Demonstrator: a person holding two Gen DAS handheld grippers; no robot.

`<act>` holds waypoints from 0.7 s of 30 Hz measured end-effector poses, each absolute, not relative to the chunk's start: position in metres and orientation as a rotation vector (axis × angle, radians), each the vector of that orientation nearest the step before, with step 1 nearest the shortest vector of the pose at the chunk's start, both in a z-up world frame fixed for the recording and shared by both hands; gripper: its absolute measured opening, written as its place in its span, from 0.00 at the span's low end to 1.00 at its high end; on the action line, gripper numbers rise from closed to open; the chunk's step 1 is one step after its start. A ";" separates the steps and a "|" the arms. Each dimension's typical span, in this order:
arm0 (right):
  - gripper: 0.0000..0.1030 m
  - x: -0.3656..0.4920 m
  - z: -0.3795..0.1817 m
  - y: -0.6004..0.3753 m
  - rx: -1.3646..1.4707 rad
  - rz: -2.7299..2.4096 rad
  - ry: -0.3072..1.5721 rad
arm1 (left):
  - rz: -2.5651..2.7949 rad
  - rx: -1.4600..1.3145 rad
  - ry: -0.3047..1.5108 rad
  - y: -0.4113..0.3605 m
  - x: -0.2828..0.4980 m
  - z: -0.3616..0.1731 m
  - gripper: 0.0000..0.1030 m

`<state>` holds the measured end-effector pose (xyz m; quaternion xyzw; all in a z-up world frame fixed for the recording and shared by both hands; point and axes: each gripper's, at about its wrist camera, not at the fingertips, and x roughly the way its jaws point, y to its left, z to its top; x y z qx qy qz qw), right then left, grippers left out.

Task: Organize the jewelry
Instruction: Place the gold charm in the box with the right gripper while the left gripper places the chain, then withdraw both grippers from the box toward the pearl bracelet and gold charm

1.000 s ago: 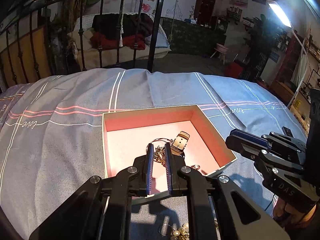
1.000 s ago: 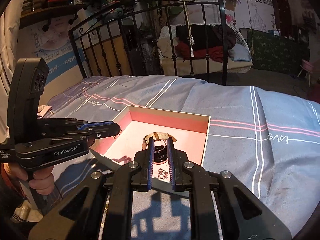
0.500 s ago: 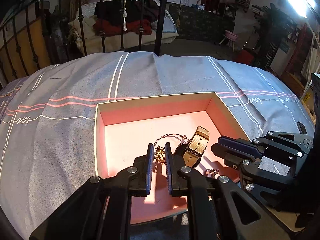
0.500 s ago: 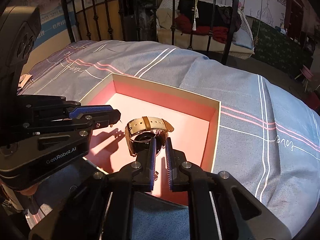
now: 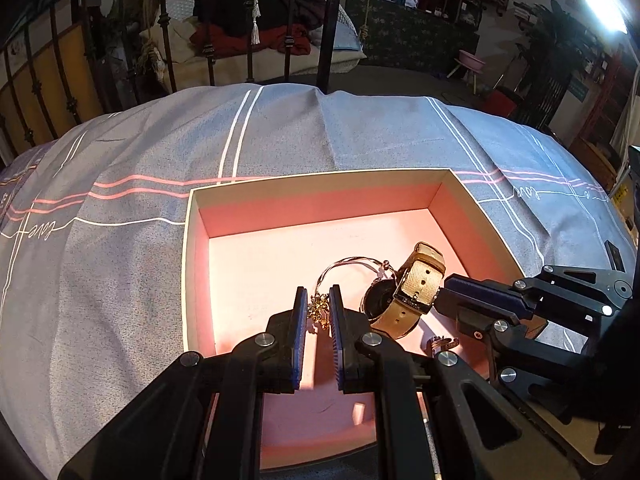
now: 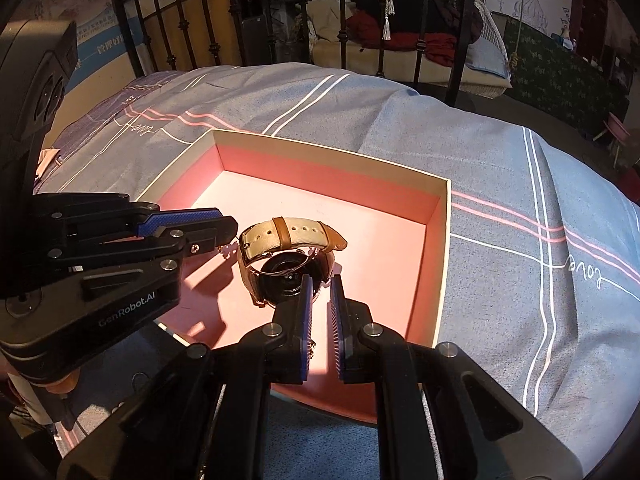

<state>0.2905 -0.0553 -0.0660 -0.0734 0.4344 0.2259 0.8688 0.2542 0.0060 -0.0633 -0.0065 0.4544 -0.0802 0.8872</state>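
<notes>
An open box (image 5: 320, 178) with a pink lining and cream rim lies on the bed. Inside it, a watch (image 5: 416, 288) with a beige strap and dark face rests on its side. My left gripper (image 5: 318, 308) is shut on a gold charm piece (image 5: 319, 313), and a thin silver loop (image 5: 352, 261) rises from the charm. It hangs low over the box floor, left of the watch. My right gripper (image 6: 320, 286) is shut just in front of the watch (image 6: 288, 252), with nothing visible between its pads. A small earring (image 5: 440, 344) lies on the floor below it.
The grey-blue striped bedcover (image 6: 520, 200) surrounds the box (image 6: 332, 152). A black iron bed frame (image 5: 328, 20) stands at the far edge, with a cluttered room behind. The left gripper (image 6: 230, 234) reaches in from the left, and a hand (image 6: 60, 384) holds its handle.
Both grippers have come forward and down over the box, which now fills more of each view. The gold charm stays between the left fingers. The right fingertips now sit close to the watch.
</notes>
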 end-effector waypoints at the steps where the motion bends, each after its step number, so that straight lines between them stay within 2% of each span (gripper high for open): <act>1: 0.10 0.291 -0.066 -0.055 -0.152 0.473 0.910 | -0.166 -0.013 0.945 0.006 0.254 -0.064 0.10; 9: 0.10 0.290 -0.066 -0.054 -0.155 0.475 0.909 | -0.146 -0.007 0.942 0.005 0.255 -0.062 0.11; 10: 0.10 0.289 -0.065 -0.054 -0.152 0.479 0.903 | -0.143 -0.011 0.938 0.005 0.253 -0.060 0.17; 11: 0.13 0.287 -0.063 -0.055 -0.147 0.481 0.897 | -0.136 -0.014 0.931 0.006 0.251 -0.057 0.32; 12: 0.18 0.285 -0.061 -0.057 -0.141 0.477 0.890 | -0.123 -0.017 0.916 0.008 0.248 -0.053 0.41; 13: 0.36 0.281 -0.058 -0.059 -0.136 0.473 0.878 | -0.114 -0.018 0.891 0.009 0.243 -0.047 0.53; 14: 0.59 0.276 -0.053 -0.061 -0.131 0.469 0.860 | -0.110 -0.016 0.864 0.010 0.236 -0.040 0.58; 15: 0.68 0.269 -0.049 -0.065 -0.127 0.464 0.836 | -0.114 -0.012 0.843 0.011 0.229 -0.033 0.60; 19: 0.70 0.234 -0.035 -0.083 -0.069 0.470 0.773 | -0.150 -0.031 0.791 0.014 0.191 -0.019 0.73; 21: 0.71 0.213 -0.035 -0.093 -0.032 0.480 0.748 | -0.165 -0.036 0.796 0.016 0.169 -0.023 0.74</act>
